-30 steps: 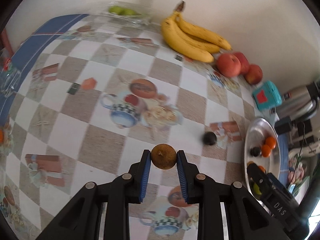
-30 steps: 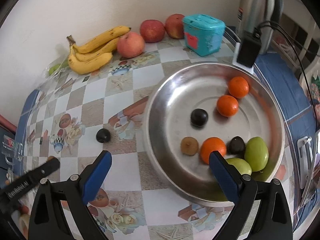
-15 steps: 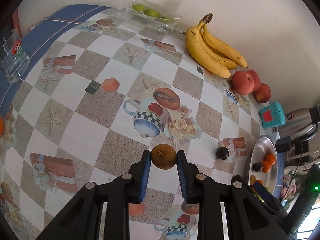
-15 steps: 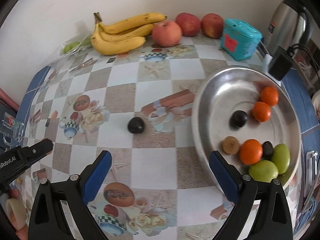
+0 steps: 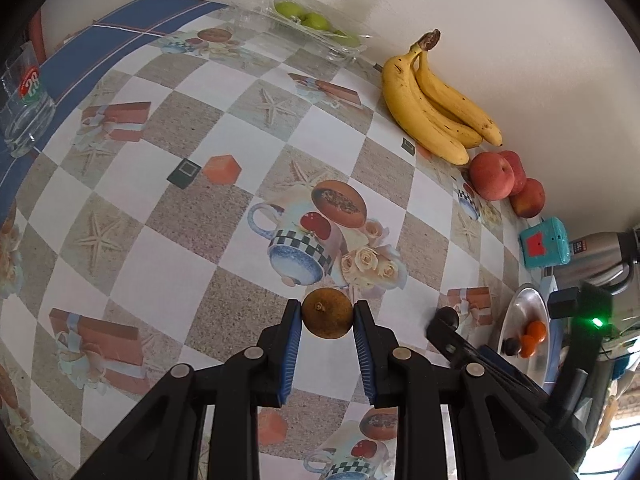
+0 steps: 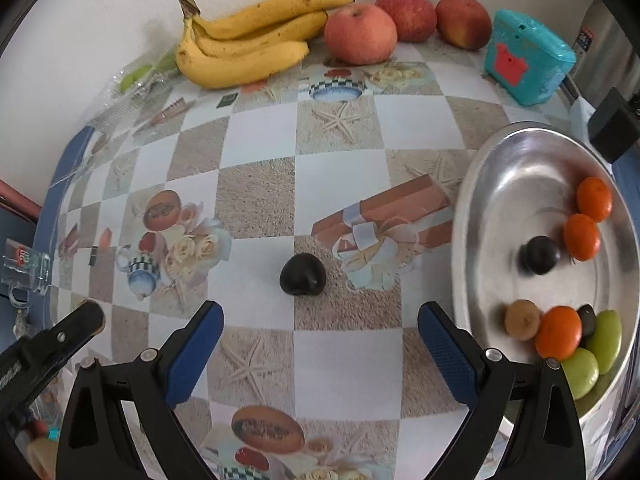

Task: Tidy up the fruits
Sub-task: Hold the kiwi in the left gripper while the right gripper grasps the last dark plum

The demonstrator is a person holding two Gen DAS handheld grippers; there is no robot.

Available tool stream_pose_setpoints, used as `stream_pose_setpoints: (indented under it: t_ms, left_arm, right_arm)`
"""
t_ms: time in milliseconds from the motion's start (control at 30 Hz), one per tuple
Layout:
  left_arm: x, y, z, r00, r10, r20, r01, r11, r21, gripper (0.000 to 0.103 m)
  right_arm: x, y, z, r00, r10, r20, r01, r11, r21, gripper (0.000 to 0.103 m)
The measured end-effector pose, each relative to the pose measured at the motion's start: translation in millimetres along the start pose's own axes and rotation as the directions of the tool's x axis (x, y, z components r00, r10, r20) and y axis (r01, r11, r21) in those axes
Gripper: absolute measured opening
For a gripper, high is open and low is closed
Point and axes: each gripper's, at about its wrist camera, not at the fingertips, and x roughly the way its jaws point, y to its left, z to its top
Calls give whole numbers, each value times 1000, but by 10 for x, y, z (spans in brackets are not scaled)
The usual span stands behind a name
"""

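My left gripper (image 5: 327,322) is shut on a small round brown fruit (image 5: 327,319), held above the patterned tablecloth. My right gripper (image 6: 318,320) stands wide open just short of a dark plum (image 6: 302,274) that lies on the cloth between its fingers' line. To the right sits a steel bowl (image 6: 500,168) holding oranges (image 6: 582,237), another dark plum (image 6: 539,255), a brown fruit (image 6: 521,319) and green fruits (image 6: 606,335). In the left wrist view the bowl (image 5: 516,312) is at the far right and a right gripper finger partly covers the loose plum (image 5: 448,315).
Bananas (image 6: 248,46) and three apples (image 6: 360,34) line the back wall. A teal box (image 6: 528,56) and a steel thermos (image 5: 608,256) stand behind the bowl. A clear tray of green fruits (image 5: 316,26) is at the back; a glass (image 5: 26,104) stands at the left edge.
Both grippers have shifted left across the table and dropped a little. The right gripper left the bowl and now frames the loose plum. The left keeps its grip on the brown fruit.
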Motion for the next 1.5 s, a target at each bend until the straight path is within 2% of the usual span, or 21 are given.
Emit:
stream_pose_setpoints:
  t_ms: [233,400,500,667,933,1267,1300,1333,1467,1500]
  left_arm:
    - [4,52,6,1000,-4,-4,4,1000,-17,28]
    - [-13,69,3,1000,-11,-6,11,1000,-23,28]
    - [-24,83,8,1000,-15,-6,15,999,-29,28]
    - [6,106,5,1000,-20,-23,19,999,-35,28]
    - [5,118,11,999,-37,-29,36,999,-38,28]
    - [27,130,13,998,-44,-37,42,998,-46,28]
    - [33,132,13,998,-43,-39,42,998,-47,28]
    - [39,135,13,998,-43,-40,42,998,-48,28]
    - [56,139,8,998,-46,-48,44,998,-49,28]
    - [60,136,11,998,-46,-48,44,998,-48,28]
  right_arm:
    - [261,48,91,997,-74,-37,75,997,15,99]
    - [357,164,109,987,-157,-40,156,987,-29,103]
    - [368,162,127,986,-162,-23,163,987,11,103]
    - [383,186,130,988,-157,6,157,988,-5,103]
    - [372,212,67,988,-143,-52,139,988,-72,103]
    - [330,194,-50,989,-138,47,140,988,-58,102]
    - [312,200,-56,989,-137,57,140,988,-58,100]
    - [279,213,-49,989,-135,67,140,988,-61,94]
    - [191,271,-17,990,-118,76,124,989,-77,57]
    - [179,272,-12,991,-114,74,120,990,-69,53]
